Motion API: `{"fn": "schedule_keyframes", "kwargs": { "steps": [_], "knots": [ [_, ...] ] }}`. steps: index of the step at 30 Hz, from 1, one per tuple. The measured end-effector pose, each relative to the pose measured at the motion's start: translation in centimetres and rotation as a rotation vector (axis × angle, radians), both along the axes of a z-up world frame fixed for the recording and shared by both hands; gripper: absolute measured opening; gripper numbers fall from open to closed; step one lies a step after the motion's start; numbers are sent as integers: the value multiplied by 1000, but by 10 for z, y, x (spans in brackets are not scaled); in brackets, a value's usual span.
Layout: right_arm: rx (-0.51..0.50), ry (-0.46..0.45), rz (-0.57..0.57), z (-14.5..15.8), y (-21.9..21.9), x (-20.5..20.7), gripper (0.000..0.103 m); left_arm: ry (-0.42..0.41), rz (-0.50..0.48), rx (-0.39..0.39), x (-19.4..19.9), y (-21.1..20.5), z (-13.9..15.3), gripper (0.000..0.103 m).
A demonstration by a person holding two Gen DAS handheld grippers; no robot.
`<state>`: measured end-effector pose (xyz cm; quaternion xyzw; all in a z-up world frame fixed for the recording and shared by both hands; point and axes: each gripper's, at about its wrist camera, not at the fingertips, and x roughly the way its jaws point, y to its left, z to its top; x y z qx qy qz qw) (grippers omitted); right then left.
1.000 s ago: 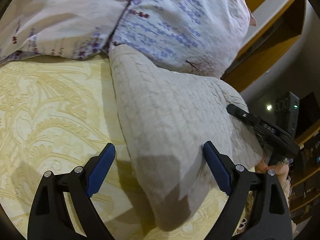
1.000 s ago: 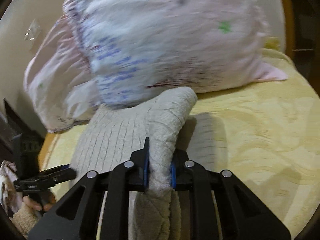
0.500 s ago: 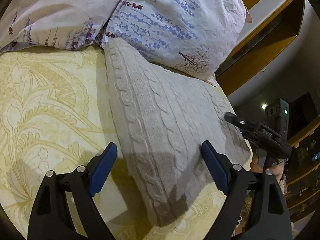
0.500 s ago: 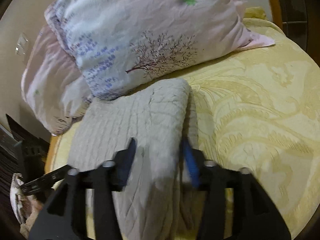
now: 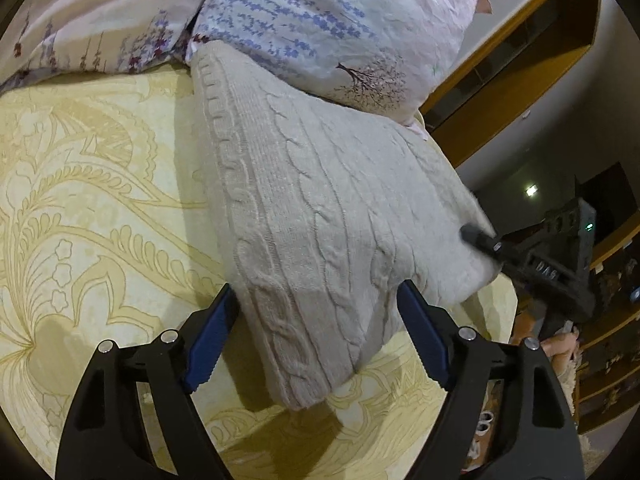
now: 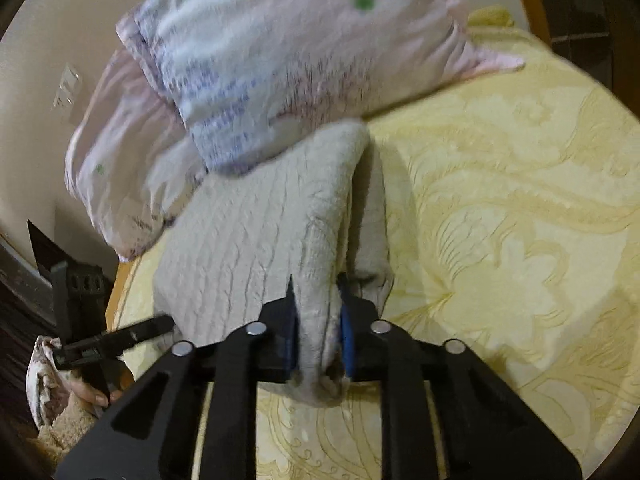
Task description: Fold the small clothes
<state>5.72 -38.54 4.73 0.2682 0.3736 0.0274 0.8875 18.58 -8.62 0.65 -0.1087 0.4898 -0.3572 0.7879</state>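
- Bedspread (image 5: 92,208): yellow w/ raised paisley pattern; wide bare stretch on the L gripper's side of the garment in left wrist view, and on the opposite side in right wrist view. Room to work there.
- Bed edge: bedspread drops off just past the sweater's outer corner in left wrist view; wooden shelving (image 5: 516,92) and dark room beyond.
- Pillows (image 5: 320,20): two floral-print, at head of bed; nearest one overlaps the sweater's far end, touching it. No clearance that way.
- Sweater (image 5: 320,216): cream cable-knit, lying on the bedspread between pillows and grippers; folded into a thick, roughly rectangular bundle, long axis running from pillows toward the cameras. Ribbed band along one long edge, cable columns across top.
- In right wrist view (blurred) one long edge is rolled up into a raised ridge, w/ a lower layer showing beside it.
- Left gripper (image 5: 316,344): jaws wide, closing; near end of sweater sits between blue pads, one pad just beside its edge; no firm press seen.
- Right gripper (image 6: 318,332): nearly closed, pinching the raised fold of the sweater between blue pads.
- Person's hand (image 6: 94,396) on L gripper handle, low at bed edge.
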Motion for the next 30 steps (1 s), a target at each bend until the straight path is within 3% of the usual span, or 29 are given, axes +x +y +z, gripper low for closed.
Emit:
{"fn": "schedule_keyframes", "kwargs": {
  "steps": [2,6,9,11,15,16,20,24,26,28,30],
  "knots": [
    [-20,-4,-24,2,-4,-4,15,-5,-2,5,0,-4,1,82],
    [-2,88,-56,-24,-12,-2,14,-5,-8,17,1,-8,-1,82],
    [-8,107,-48,-29,-9,0,16,-20,-12,30,-2,-8,0,82],
    [-20,113,-37,-22,-7,3,23,-5,-10,15,0,-8,1,82],
    [72,55,-54,-4,-22,7,56,1,30,-38,11,4,10,83],
    [100,41,-55,0,-28,12,60,5,46,-49,19,6,12,83],
    [173,55,-72,3,-45,50,60,19,93,-75,47,10,14,83],
    [231,121,-74,-15,-57,91,60,55,136,-104,74,6,9,83],
    [250,137,-74,-24,-59,103,52,85,154,-114,84,5,2,81],
    [242,120,-54,-26,-58,110,17,94,158,-115,89,1,-2,76],
    [189,55,-34,-16,-54,108,9,75,158,-96,91,-5,-2,76]
  ]
}}
